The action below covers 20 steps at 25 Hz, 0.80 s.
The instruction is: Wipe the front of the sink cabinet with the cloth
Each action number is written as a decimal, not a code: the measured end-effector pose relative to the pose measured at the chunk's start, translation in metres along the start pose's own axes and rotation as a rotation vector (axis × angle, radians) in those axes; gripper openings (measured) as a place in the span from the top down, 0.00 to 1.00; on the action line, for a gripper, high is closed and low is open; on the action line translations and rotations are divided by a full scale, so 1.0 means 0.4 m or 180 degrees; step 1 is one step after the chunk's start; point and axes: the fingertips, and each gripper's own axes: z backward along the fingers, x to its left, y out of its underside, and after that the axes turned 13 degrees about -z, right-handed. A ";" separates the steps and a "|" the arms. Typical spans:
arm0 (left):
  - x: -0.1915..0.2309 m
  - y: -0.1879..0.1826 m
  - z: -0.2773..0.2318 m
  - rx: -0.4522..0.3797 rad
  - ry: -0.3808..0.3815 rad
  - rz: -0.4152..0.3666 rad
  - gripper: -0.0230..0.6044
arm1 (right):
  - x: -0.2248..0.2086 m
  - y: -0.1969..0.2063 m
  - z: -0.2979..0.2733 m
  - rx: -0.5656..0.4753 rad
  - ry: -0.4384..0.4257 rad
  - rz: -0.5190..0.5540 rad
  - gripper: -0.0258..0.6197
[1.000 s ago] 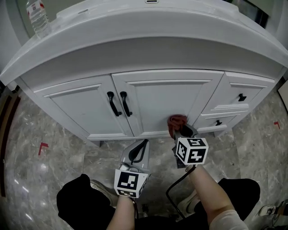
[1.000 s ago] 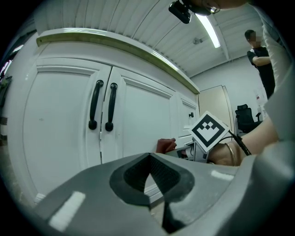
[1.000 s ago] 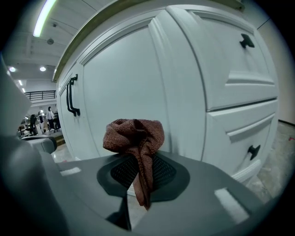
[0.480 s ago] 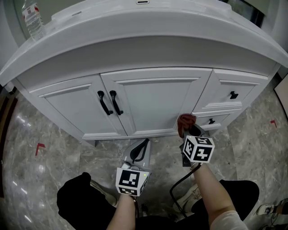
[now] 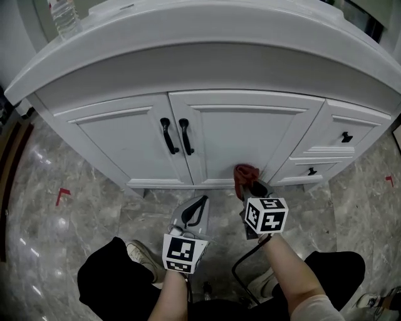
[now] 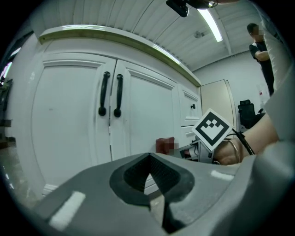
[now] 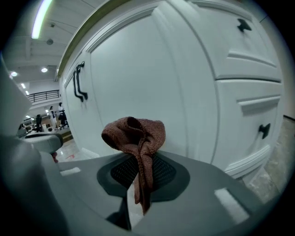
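The white sink cabinet (image 5: 238, 135) has two doors with black handles (image 5: 177, 136) and drawers at the right (image 5: 341, 135). My right gripper (image 5: 249, 182) is shut on a reddish-brown cloth (image 5: 244, 174), bunched against the bottom right of the right door. In the right gripper view the cloth (image 7: 136, 138) sticks up from the closed jaws (image 7: 138, 177) close to the door (image 7: 138, 78). My left gripper (image 5: 195, 207) hangs shut and empty over the floor, short of the cabinet. The left gripper view shows the closed jaws (image 6: 150, 173), the doors (image 6: 73, 124) and the cloth (image 6: 164, 145) further right.
A water bottle (image 5: 64, 19) stands on the countertop (image 5: 207, 44) at the far left. Grey marbled floor (image 5: 75, 207) with red tape marks (image 5: 61, 195) lies in front. A black cable (image 5: 241, 266) trails by my legs. A person (image 6: 262, 50) stands off to the right.
My right gripper with the cloth slid right along the door's lower edge, then back left. The left gripper stayed put. The view shifted with my head.
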 end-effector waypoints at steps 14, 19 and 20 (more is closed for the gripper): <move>0.208 0.137 0.146 0.0286 -0.0432 0.0052 0.96 | 0.285 0.210 -0.207 0.0517 -0.0425 0.0062 0.82; 0.224 0.149 0.160 0.0295 -0.0435 0.0030 0.96 | 0.281 0.218 -0.233 0.0495 -0.0372 0.0011 0.82; 0.222 0.149 0.159 0.0295 -0.0424 0.0026 0.96 | 0.272 0.217 -0.235 0.0489 -0.0354 0.0001 0.82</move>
